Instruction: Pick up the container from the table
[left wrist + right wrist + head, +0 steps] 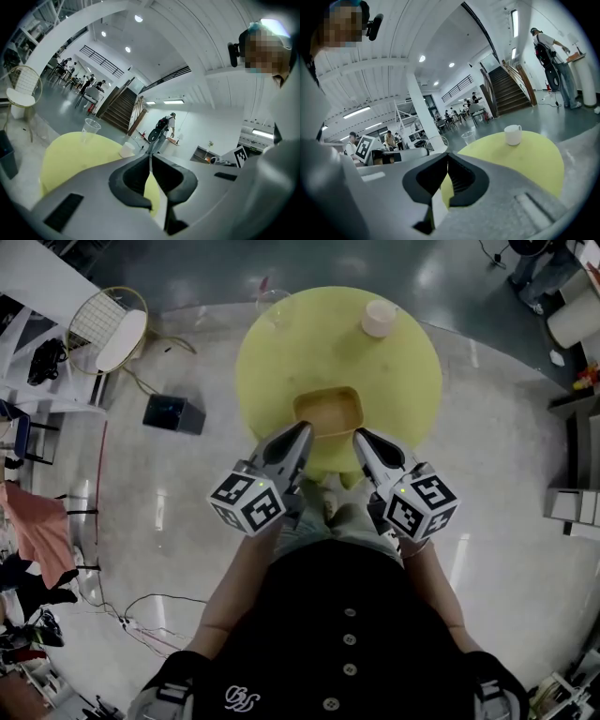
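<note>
Left gripper (303,430) and right gripper (360,437) — fingers pressed together, empty — hover near the yellow container (328,412).

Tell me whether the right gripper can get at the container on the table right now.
Probably yes. The right gripper hangs by the near right corner of the container with nothing between them; the cup stands well beyond. Its jaws are shut, so they must open first.
</note>
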`<action>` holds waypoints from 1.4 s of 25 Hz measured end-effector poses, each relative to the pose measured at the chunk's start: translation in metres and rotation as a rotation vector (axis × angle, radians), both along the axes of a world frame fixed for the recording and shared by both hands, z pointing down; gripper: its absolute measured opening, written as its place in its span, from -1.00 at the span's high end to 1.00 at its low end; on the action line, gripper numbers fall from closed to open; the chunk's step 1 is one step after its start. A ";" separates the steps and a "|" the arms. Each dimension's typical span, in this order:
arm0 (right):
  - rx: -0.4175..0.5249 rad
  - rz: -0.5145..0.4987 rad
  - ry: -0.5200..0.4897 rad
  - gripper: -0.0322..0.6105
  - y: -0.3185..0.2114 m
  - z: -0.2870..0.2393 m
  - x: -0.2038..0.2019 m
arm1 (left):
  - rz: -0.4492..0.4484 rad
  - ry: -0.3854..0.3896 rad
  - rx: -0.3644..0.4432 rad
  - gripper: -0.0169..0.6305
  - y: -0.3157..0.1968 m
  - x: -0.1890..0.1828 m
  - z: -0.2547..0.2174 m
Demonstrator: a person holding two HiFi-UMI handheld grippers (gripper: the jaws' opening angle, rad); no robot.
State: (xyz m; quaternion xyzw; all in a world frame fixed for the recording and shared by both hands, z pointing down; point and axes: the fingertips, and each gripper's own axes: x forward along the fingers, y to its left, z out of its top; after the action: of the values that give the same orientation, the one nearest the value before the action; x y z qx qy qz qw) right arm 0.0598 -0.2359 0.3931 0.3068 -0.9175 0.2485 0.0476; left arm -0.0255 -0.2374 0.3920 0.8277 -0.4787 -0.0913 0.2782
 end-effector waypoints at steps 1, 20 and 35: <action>-0.008 -0.004 0.001 0.89 0.000 0.002 -0.001 | -0.002 0.004 -0.008 0.87 -0.001 -0.002 0.002; -0.126 0.114 0.088 0.89 -0.043 0.047 0.006 | 0.102 0.008 -0.169 0.87 -0.027 -0.016 0.054; -0.234 0.166 0.153 0.85 -0.074 0.096 0.003 | 0.091 -0.017 -0.379 0.65 -0.042 -0.048 0.126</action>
State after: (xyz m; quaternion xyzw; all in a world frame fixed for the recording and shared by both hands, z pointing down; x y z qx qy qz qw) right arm 0.0626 -0.3098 0.4889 0.3917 -0.8476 0.3326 0.1320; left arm -0.0731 -0.2794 0.5181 0.7820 -0.4518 0.0203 0.4288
